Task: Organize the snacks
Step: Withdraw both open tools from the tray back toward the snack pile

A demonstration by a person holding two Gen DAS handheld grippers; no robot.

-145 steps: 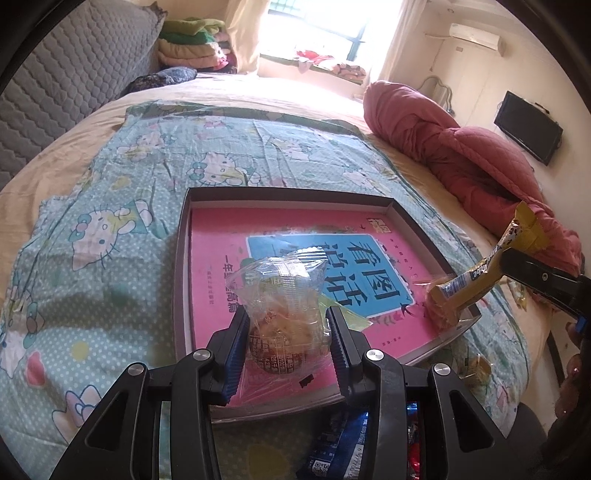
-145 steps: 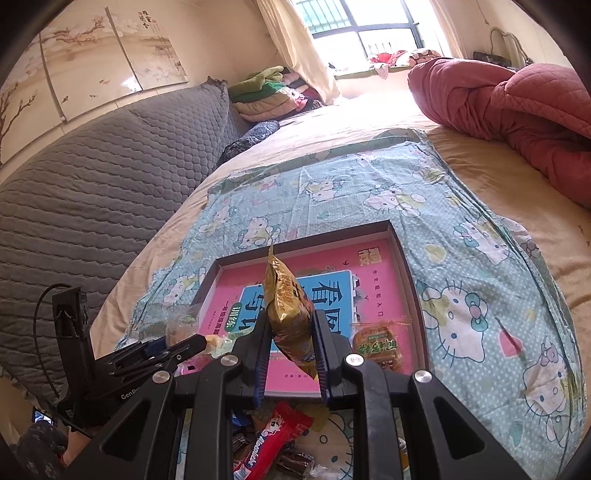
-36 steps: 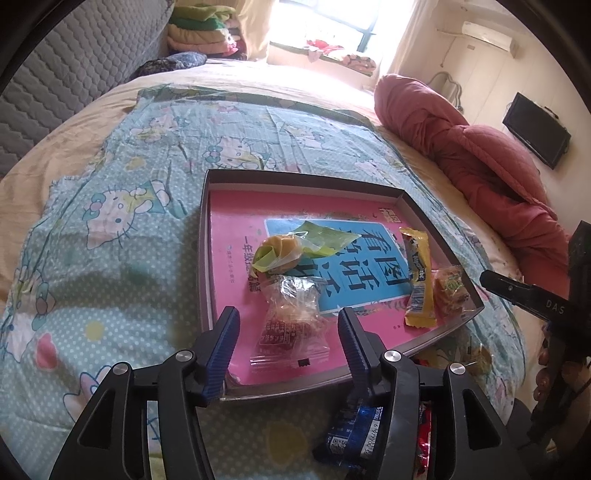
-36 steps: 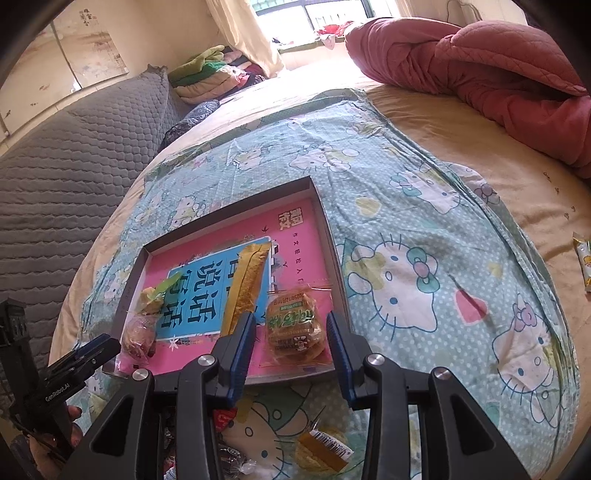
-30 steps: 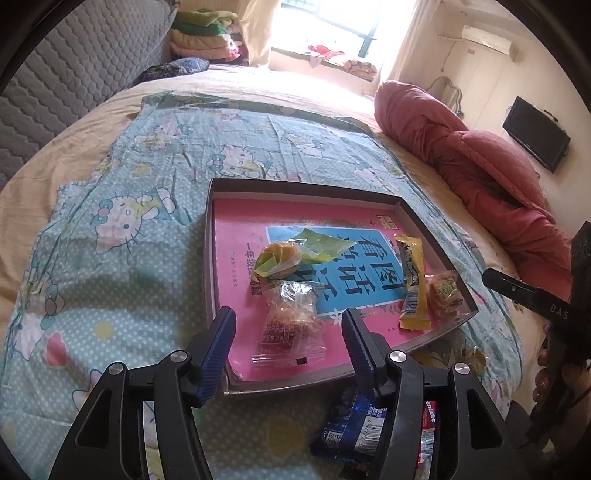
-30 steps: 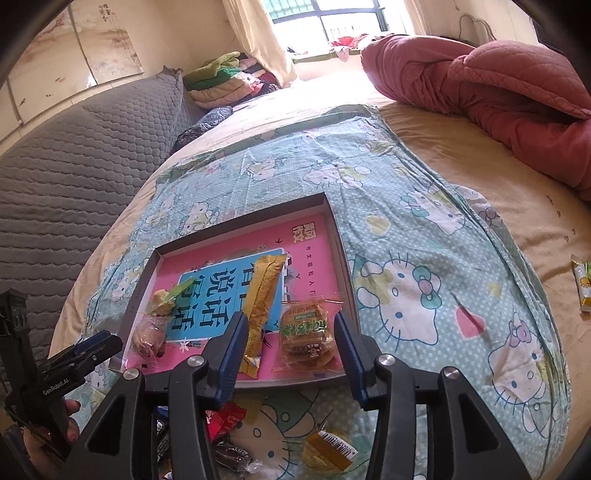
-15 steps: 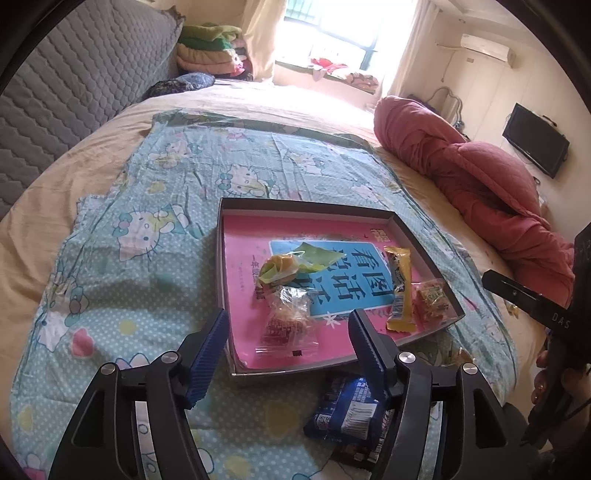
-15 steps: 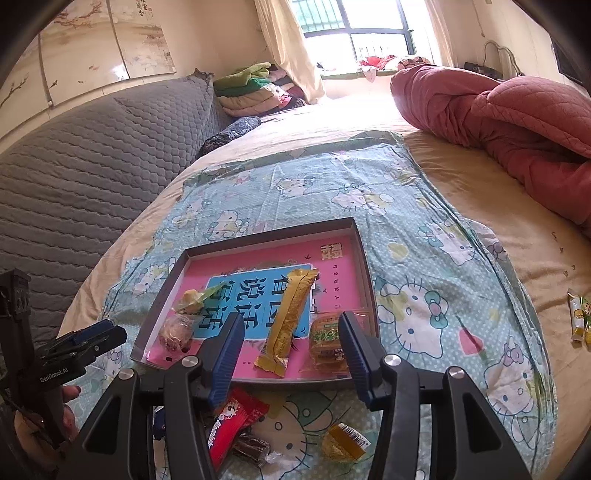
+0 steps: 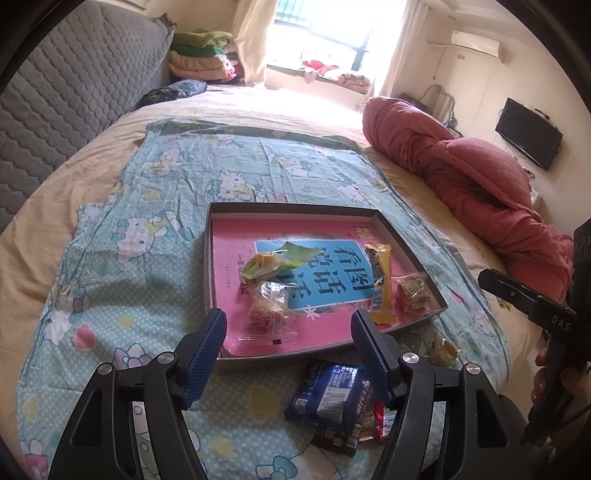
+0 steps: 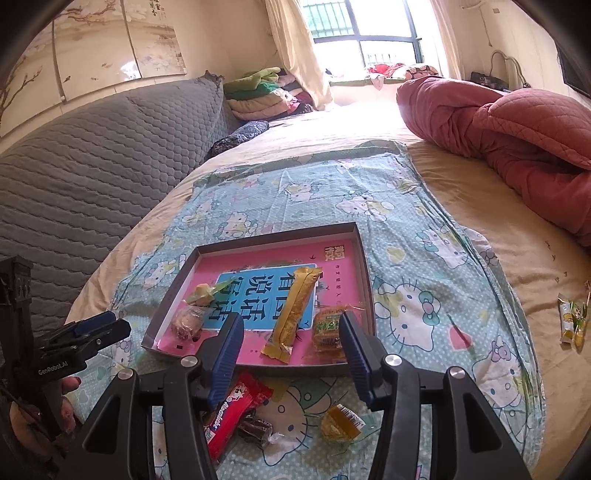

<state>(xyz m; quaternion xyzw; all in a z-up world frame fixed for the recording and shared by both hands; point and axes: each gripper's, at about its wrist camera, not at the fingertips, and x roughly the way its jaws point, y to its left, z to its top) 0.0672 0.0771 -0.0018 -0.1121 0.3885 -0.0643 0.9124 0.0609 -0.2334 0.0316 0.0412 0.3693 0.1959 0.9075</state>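
A home bedroom is seen here: a wide bed (image 9: 258, 110) is covered by a cartoon-cat printed teal sheet (image 10: 332, 192), a quilted grey headboard (image 10: 92, 147) runs along one edge, a rumpled pink quilted duvet (image 9: 461, 173) is heaped opposite, folded blankets (image 10: 262, 94) are stacked by the curtained barred window (image 10: 365, 33), and a wall-mounted black television (image 9: 528, 133) is spotted.

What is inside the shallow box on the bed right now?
Four snacks lie in the box: a green-wrapped sweet, a clear-wrapped pastry, a long yellow bar, and a clear-wrapped square cake. They rest on a pink printed sheet; beneath it is hidden.
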